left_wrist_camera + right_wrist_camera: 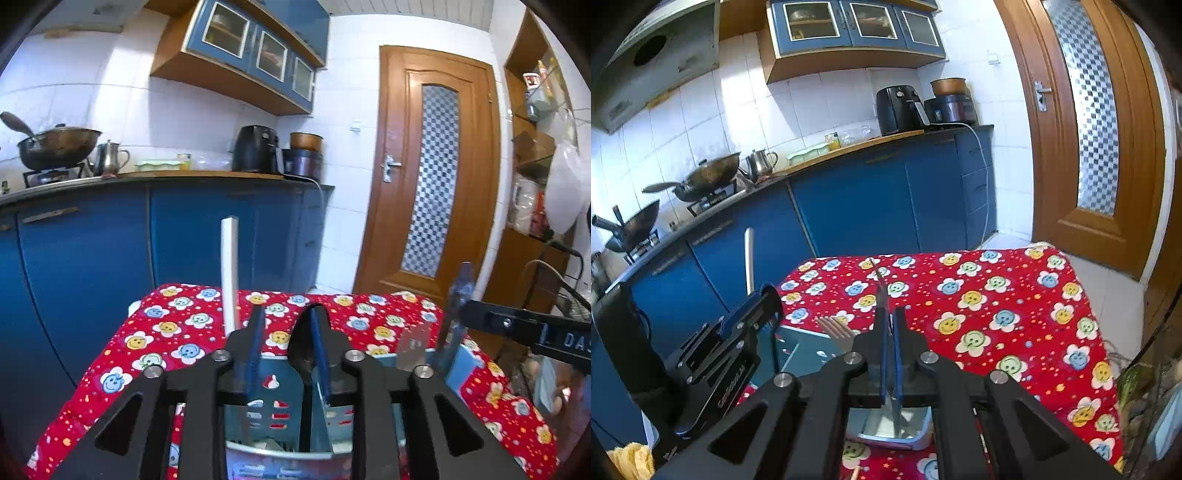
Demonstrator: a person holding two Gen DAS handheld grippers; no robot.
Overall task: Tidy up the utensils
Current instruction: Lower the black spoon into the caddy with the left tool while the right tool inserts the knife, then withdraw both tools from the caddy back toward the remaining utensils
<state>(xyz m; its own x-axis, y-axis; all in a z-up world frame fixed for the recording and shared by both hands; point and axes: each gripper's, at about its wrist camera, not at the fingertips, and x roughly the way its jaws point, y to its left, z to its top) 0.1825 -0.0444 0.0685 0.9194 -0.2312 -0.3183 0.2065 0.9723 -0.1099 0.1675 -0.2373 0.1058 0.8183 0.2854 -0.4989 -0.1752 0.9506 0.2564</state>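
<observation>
Utensils crowd a blue holder (273, 398) on the flowered worktop (369, 317); the left gripper (288, 332) stands apart over it, a dark ladle (301, 347) between its fingers, apparently unpressed. From the right wrist, the right gripper (890, 325) is clamped on a knife (880, 284), blade down over the holder (798, 347). Lowering it straight should keep it off neighbouring handles.

You have a wok (59, 146) and a steel kettle (110, 158) on the far counter. A black air fryer (900, 109) stands near the wooden door (430, 173).
</observation>
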